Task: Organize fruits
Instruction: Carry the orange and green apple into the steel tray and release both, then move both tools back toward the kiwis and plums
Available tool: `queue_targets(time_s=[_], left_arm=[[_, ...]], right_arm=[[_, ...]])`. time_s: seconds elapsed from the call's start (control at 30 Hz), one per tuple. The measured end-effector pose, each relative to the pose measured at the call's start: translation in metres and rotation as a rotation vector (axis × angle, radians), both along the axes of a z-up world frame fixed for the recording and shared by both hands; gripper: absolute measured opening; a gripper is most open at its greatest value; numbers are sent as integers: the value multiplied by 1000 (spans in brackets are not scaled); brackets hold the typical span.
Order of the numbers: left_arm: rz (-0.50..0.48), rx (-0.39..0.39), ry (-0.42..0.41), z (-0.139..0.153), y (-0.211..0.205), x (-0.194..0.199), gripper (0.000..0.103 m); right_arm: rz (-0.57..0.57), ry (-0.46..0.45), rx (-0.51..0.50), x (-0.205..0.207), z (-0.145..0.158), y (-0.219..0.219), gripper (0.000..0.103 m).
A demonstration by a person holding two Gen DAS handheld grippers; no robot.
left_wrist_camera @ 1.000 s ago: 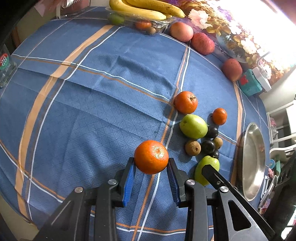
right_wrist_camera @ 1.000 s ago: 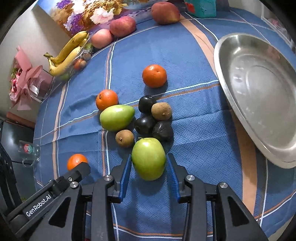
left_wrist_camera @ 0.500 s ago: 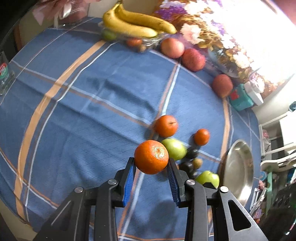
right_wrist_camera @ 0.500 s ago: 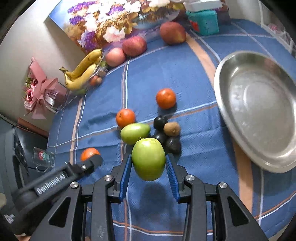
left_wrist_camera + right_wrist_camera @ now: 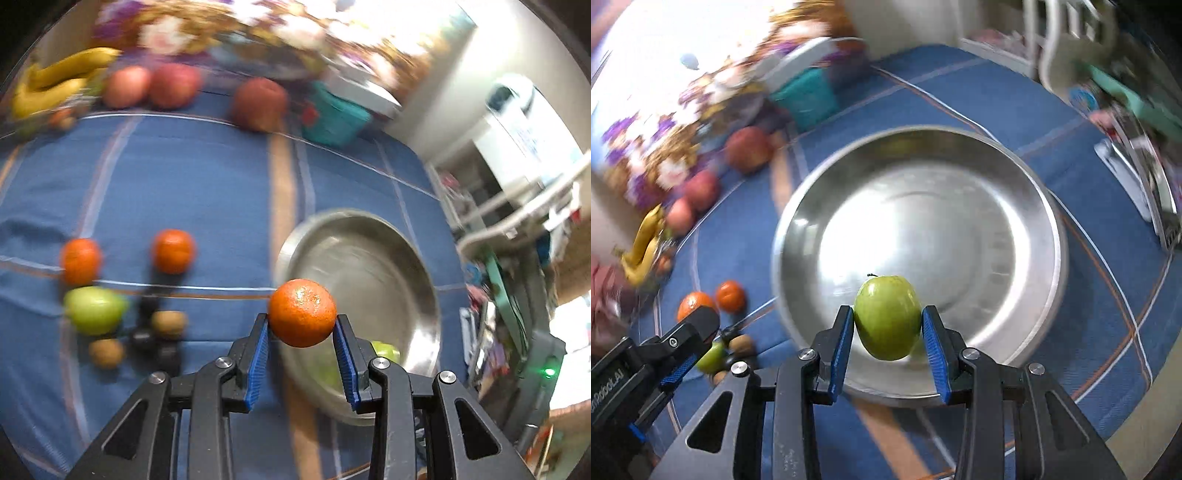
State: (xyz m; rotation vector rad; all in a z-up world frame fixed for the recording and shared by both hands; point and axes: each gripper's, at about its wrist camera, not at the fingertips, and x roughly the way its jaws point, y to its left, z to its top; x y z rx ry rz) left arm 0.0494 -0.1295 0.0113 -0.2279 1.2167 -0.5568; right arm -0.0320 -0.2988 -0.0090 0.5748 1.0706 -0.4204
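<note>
Risk: round orange mandarin [image 5: 302, 312] pinched only at blue pad tips of left gripper [image 5: 301, 332]; could likely slip out and drop onto blue plaid tablecloth [image 5: 207, 192], short of wide shallow steel bowl [image 5: 373, 258]. Also both grippers converging on same bowl, so possible clash over rim. Smooth green apple [image 5: 887, 317] may roll or clang if released high.

Pose: left gripper raised above table, pointing forward, jaws clenched on mandarin, fruit just over bowl's near-left rim. Right gripper [image 5: 888, 334] held over bowl's near edge, tilted down, jaws clamped on apple sides, stem up. Heavy blur in background. Loose fruit cluster [image 5: 122, 314] left on cloth, well apart from bowl.
</note>
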Motion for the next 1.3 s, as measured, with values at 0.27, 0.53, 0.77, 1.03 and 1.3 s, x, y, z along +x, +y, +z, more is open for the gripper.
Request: queue_targets(time_s=[0.27, 0.53, 0.77, 1.03, 1.3], left_arm=[[-67, 3, 34, -20, -26, -2, 41], [-65, -39, 45, -17, -14, -8, 53], [19, 46, 23, -10, 22, -6, 70], [173, 232, -13, -14, 74, 1, 97], [371, 359, -69, -6, 142, 11, 103]], right_arm=[[-28, 58, 14, -2, -16, -11, 40], [-24, 59, 7, -2, -17, -12, 41], [-9, 45, -39, -6, -7, -6, 55], [50, 33, -108, -3, 0, 13, 77], [189, -19, -200, 9, 12, 56, 97]])
